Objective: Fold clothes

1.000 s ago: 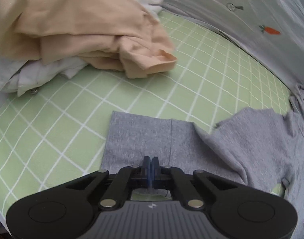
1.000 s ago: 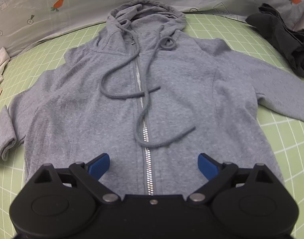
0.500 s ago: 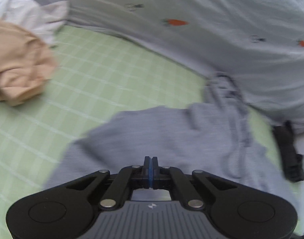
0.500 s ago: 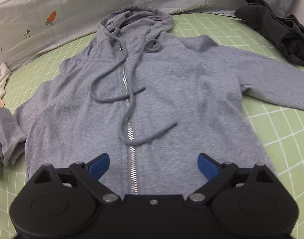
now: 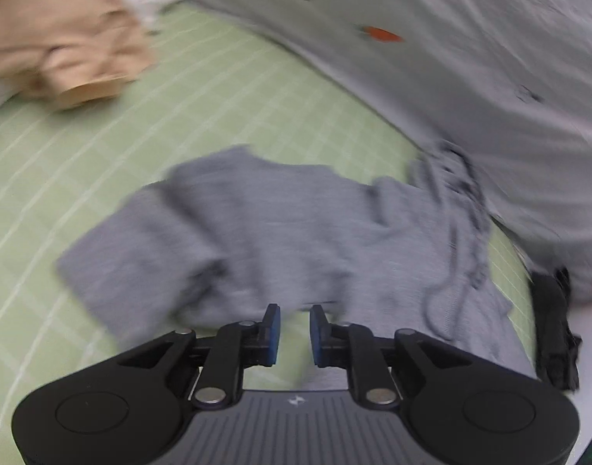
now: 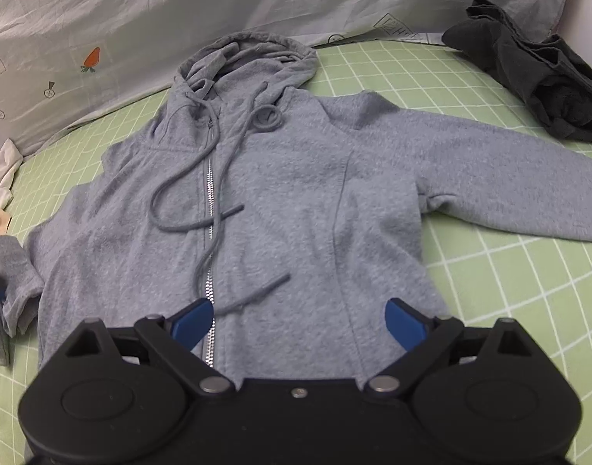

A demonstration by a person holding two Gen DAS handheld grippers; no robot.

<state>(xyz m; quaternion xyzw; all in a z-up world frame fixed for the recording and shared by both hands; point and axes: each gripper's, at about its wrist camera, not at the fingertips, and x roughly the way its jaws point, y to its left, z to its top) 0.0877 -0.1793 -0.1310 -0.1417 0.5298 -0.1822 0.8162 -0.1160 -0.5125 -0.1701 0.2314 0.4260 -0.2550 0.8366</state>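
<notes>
Green checked bedding (image 6: 509,271) served as the folding surface, with a pale carrot-print sheet (image 6: 121,11) bunched along its far edge. At the far left lay a heap of beige clothes (image 5: 75,58) over some white fabric (image 6: 5,170), probably waiting their turn and well apart from the work.

Next came the grey hoodie (image 6: 296,193), spread face up with its zipper (image 6: 209,178) closed and its hood (image 6: 249,54) toward the sheet. Its left sleeve (image 6: 9,271) sat crumpled and doubled over at the body's edge, which I judged to be the first fold of the sleeve inward. The left gripper (image 5: 294,329) hovered just above that side with its jaws a narrow gap apart and nothing between them; the blur in the left wrist view made finer detail hard to read.

Loose drawstrings (image 6: 218,178) curled across the chest and over the zipper, and they could end up trapped in any fold made across the front.

The right gripper (image 6: 299,319) stood over the hem with its jaws spread wide and empty, seemingly poised for a hold near the bottom edge. Beyond it the right sleeve (image 6: 509,186) stretched flat outward, not yet folded.

At the far right a dark garment (image 6: 528,77) sat piled near the sleeve's end, close enough to crowd that side if the hoodie were shifted.
</notes>
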